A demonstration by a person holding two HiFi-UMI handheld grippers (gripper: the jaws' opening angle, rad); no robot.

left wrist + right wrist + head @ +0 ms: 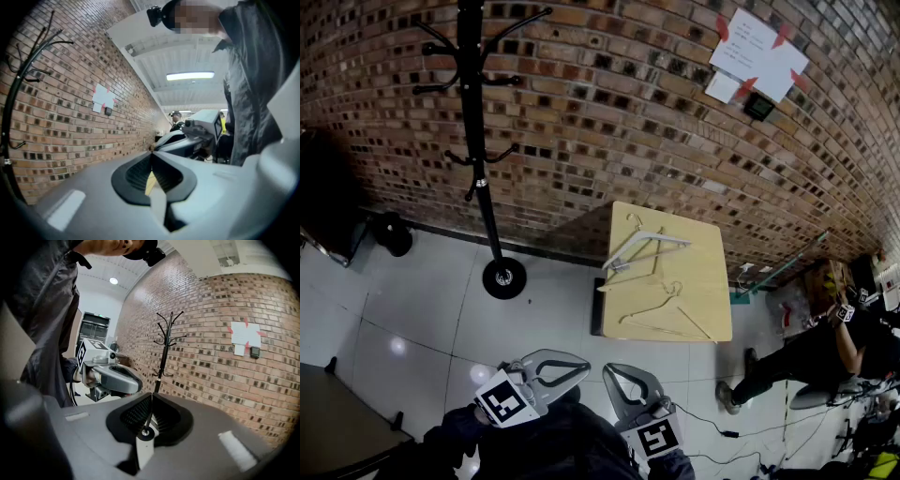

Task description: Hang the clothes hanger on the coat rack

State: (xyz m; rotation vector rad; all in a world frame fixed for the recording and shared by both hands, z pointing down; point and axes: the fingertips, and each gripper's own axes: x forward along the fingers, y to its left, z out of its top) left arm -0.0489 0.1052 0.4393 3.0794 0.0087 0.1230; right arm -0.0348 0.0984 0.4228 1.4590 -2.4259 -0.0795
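Bg: brick wall (pixel 609 103) w/ white papers (pixel 757 54) taped up, small dark box (pixel 758 106) just below. Light wood table (pixel 708 272) by wall, on grey tile floor (pixel 422 309). Person (pixel 825 352) in black far R, cable (pixel 722 427) on floor nearby. Dark desk corner (pixel 337 422) bottom L.

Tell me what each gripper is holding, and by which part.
Nothing. The left gripper and the right gripper have their jaws shut on nothing; the white hanger and the wire hanger lie on the table.
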